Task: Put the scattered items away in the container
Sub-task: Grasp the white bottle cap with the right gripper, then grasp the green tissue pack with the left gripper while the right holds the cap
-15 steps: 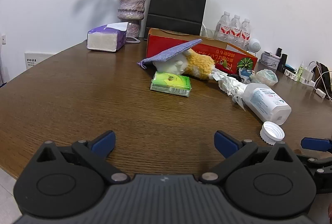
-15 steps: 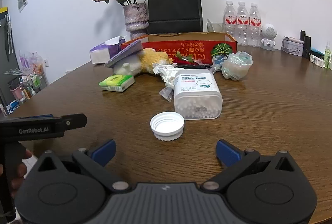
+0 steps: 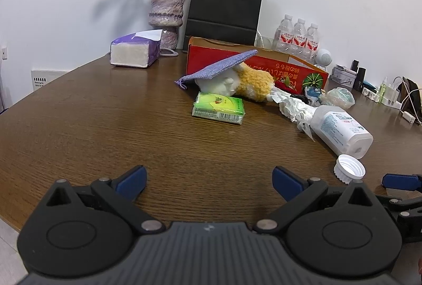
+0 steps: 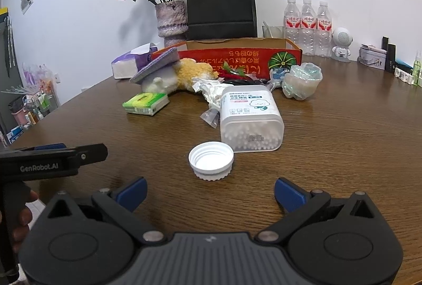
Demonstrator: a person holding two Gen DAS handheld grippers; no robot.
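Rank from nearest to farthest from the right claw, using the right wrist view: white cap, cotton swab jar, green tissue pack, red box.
1. white cap, just ahead of the right claw, centre.
2. cotton swab jar, lying behind the cap, slightly right.
3. green tissue pack, farther back, left.
4. red box, at the back.

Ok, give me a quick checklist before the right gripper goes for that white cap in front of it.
1. Right gripper open: ok, jaws spread wider than the cap.
2. White cap reachable: ok, it lies open side up, directly ahead on the table.
3. Cap apart from the cotton swab jar: cannot tell, they look nearly touching.
4. Left gripper empty: ok, open, nothing held.
5. Red cardboard box open on top: ok.
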